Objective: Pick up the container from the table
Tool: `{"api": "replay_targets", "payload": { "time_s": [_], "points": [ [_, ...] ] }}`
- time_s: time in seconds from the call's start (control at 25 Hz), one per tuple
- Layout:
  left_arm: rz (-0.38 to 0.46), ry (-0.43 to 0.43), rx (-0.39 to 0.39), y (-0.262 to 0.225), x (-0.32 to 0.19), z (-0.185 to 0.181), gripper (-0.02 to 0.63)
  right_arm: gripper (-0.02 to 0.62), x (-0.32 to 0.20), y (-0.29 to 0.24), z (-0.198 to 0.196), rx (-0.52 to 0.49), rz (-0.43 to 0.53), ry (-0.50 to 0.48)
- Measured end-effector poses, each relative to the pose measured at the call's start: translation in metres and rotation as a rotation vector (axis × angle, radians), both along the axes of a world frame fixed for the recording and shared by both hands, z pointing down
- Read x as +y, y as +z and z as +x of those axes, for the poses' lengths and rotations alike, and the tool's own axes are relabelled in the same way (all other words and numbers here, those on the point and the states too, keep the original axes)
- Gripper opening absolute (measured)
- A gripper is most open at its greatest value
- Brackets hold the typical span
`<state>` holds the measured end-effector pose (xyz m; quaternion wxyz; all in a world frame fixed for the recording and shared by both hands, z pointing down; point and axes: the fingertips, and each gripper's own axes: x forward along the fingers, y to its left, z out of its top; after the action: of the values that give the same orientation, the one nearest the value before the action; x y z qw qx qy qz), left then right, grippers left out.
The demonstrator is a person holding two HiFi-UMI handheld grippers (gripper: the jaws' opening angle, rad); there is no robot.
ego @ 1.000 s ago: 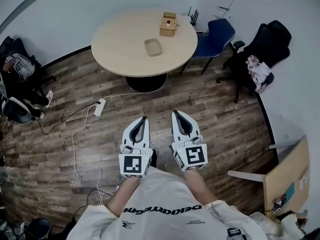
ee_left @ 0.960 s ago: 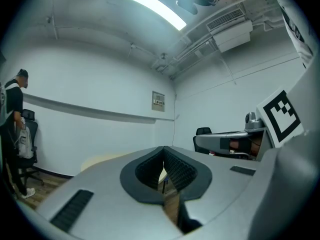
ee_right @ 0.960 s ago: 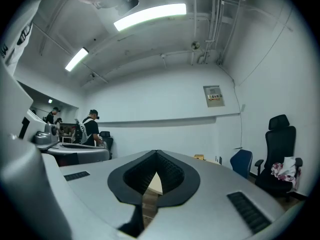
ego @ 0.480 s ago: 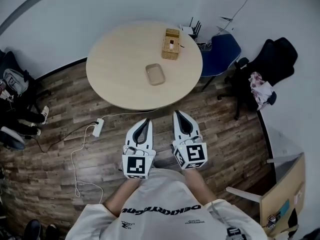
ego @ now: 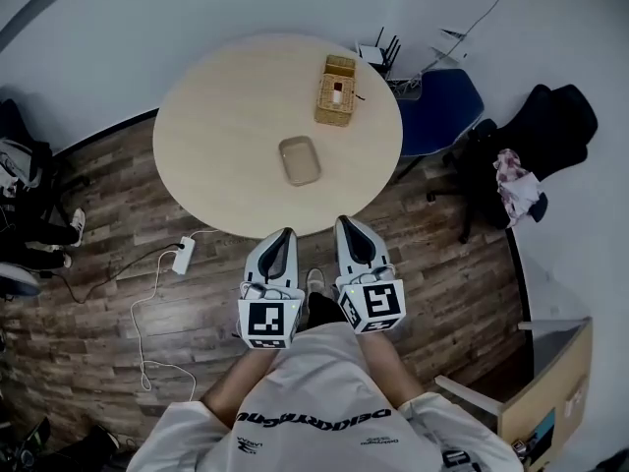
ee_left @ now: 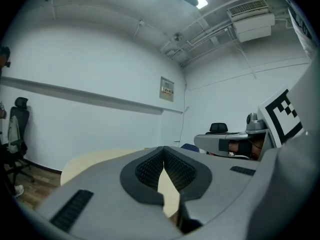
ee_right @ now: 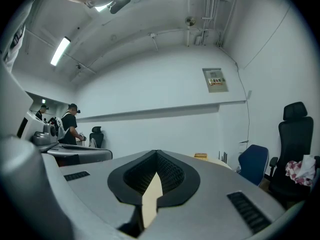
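The container (ego: 300, 159) is a shallow beige tray lying near the front middle of the round wooden table (ego: 226, 116). My left gripper (ego: 286, 232) and right gripper (ego: 345, 221) are held side by side, level, just short of the table's near edge and pointing at it. Both are shut with nothing between the jaws. In the left gripper view the left gripper (ee_left: 163, 149) shows its tips meeting, with the table top (ee_left: 90, 159) behind them. The right gripper view shows the right gripper (ee_right: 156, 152) the same way. The container is hidden in both gripper views.
A wicker box (ego: 335, 90) stands at the table's far right. A blue chair (ego: 440, 106) and a black office chair (ego: 550, 126) with cloth on it stand to the right. A power strip (ego: 182, 255) and cables lie on the wood floor at left. A person (ee_right: 70, 124) stands far off.
The table has drawn closer to both grippers in the head view; its near edge now lies just ahead of their tips. Both grippers stayed shut and side by side.
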<state>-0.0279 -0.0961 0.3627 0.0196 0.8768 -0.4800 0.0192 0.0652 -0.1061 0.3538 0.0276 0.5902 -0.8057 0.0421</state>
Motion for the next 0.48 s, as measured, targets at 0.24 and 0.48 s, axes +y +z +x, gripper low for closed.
{"api": "replay_targets", "payload": {
  "time_s": [0.24,0.48],
  "points": [
    [-0.106,-0.075,0.022,0.023,-0.069,0.018,0.016,0.032,-0.067,0.022,0.022,-0.007,-0.086,-0.042],
    [-0.195,-0.138,0.034,0.053,-0.13,0.028,0.017,0.032,-0.129,0.054,0.033,-0.015,-0.164,-0.079]
  ]
}}
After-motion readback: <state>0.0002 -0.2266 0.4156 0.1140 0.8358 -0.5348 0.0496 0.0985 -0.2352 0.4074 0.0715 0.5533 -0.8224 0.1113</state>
